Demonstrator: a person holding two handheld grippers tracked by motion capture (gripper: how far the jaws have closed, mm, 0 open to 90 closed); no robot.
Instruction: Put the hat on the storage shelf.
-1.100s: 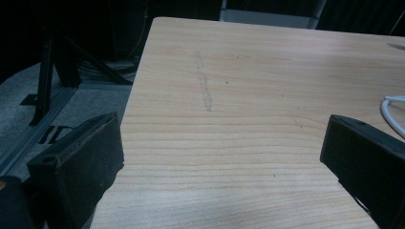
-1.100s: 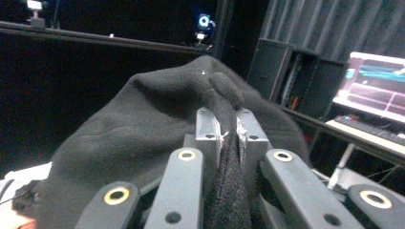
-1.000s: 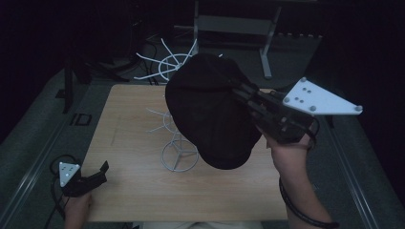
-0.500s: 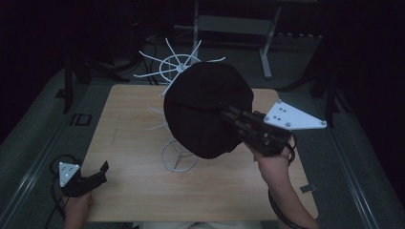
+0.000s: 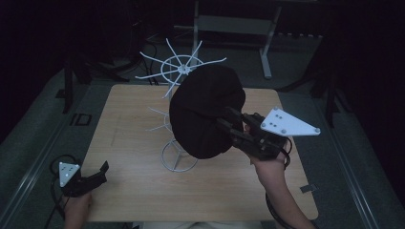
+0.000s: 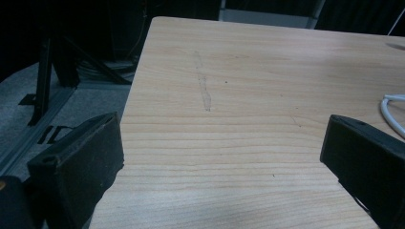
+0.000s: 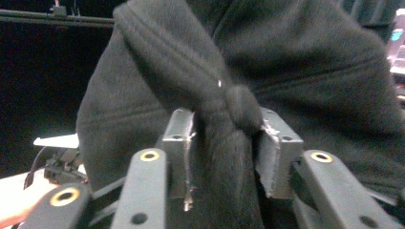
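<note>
Fabric of a black hat sits pinched in the right tool at frame centre, against a white wire rack (its base on the wooden surface), while the left tool rests wide at lower left.

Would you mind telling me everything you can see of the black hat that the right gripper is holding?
The black hat is a soft, rounded cap of fleece-like fabric with stitched seams across its crown. The right gripper is clamped on a bunched fold of its edge, where the cloth gathers into a knot-like lump between the jaws. It hangs in the air above the wooden table, in front of the white wire rack, hiding much of the rack's stem. Whether it touches the rack cannot be told.
</note>
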